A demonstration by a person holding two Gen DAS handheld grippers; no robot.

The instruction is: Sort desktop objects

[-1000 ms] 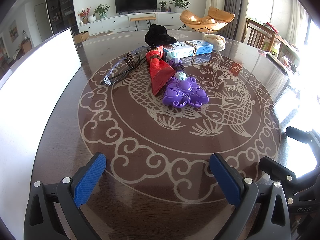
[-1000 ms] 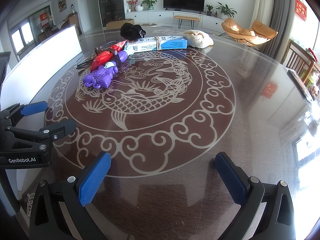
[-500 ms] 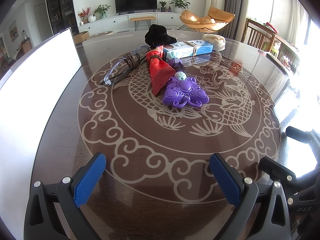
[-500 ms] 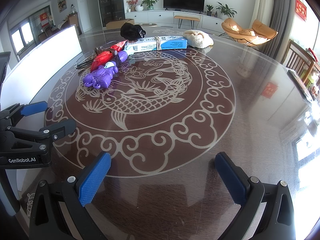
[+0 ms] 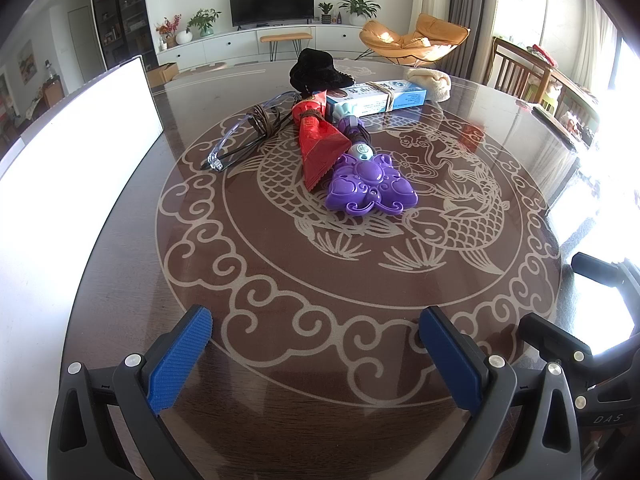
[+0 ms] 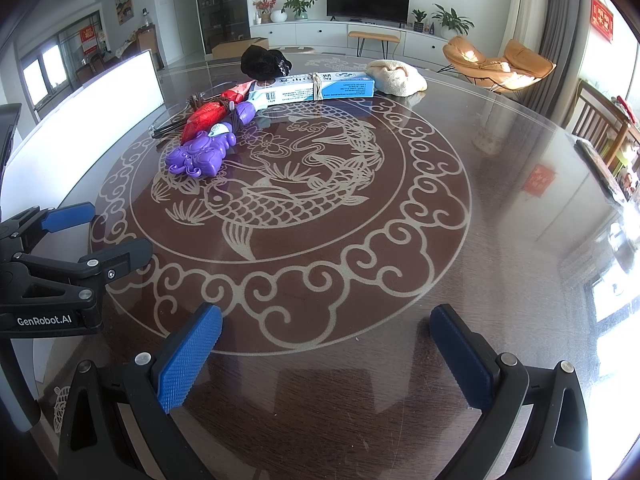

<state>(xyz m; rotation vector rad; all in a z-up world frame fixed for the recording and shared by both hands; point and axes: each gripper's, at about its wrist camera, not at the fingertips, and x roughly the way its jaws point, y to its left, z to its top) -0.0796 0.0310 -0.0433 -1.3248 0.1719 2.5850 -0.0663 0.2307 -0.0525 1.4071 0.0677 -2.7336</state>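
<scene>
Nearest the cameras, the left tongs point(image 5: 316, 354) and right tongs point(image 6: 326, 354) hang spread wide and empty over the dark patterned table point(image 6: 500, 208), while farther off lie a purple toy point(image 5: 370, 190), a red folded fan point(image 5: 320, 140), clear glasses point(image 5: 244, 136), a blue-and-white box point(image 5: 376, 96) and a black bundle point(image 5: 316, 70).

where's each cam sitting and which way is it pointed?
Left wrist: on the left gripper, low over the table, looking across at the purple toy; its own open jaws show, the right gripper at the right edge.
Right wrist: on the right gripper, looking across the same table; own open jaws show, the left gripper at the left edge.
Shared: purple toy, red fan, blue box, TV.
</scene>
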